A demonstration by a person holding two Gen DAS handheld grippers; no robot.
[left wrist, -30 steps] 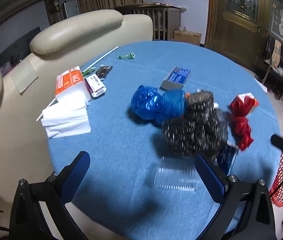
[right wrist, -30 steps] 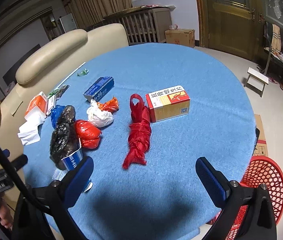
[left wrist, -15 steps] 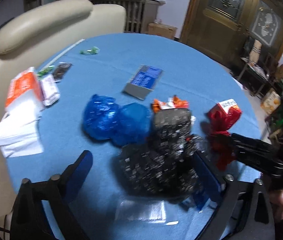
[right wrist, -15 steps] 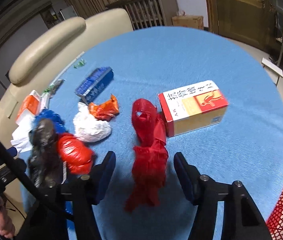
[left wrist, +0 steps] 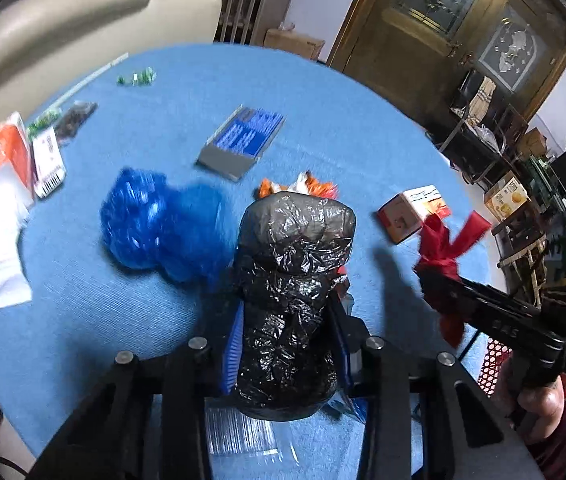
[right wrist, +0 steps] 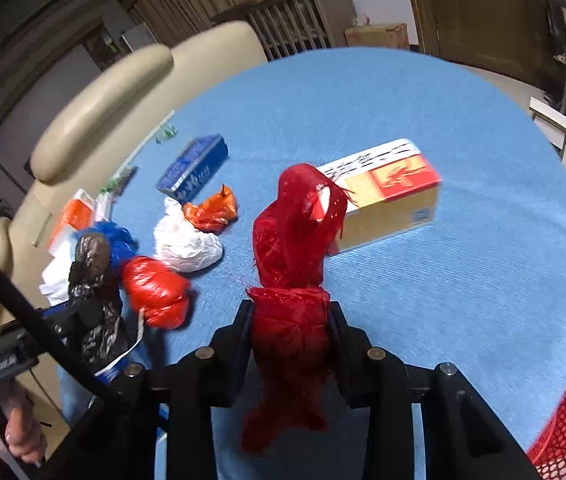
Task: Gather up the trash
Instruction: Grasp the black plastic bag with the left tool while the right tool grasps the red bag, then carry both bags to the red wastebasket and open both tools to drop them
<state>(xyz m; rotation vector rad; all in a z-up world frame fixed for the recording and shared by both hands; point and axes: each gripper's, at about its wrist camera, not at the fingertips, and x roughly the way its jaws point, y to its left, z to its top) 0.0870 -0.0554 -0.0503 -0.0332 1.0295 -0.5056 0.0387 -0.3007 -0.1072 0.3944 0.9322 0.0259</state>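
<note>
Our left gripper (left wrist: 287, 332) is closed around the black bag (left wrist: 293, 300), which stands upright between its fingers. Our right gripper (right wrist: 289, 320) squeezes the red bag (right wrist: 295, 264), lifted above the table (right wrist: 463, 280).

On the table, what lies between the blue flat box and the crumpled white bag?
In the right wrist view, a crumpled orange bag lies between the blue flat box and the white bag.

Crumpled black bag (left wrist: 291, 304) and twisted red bag (right wrist: 295, 276), both clamped upright.
</note>
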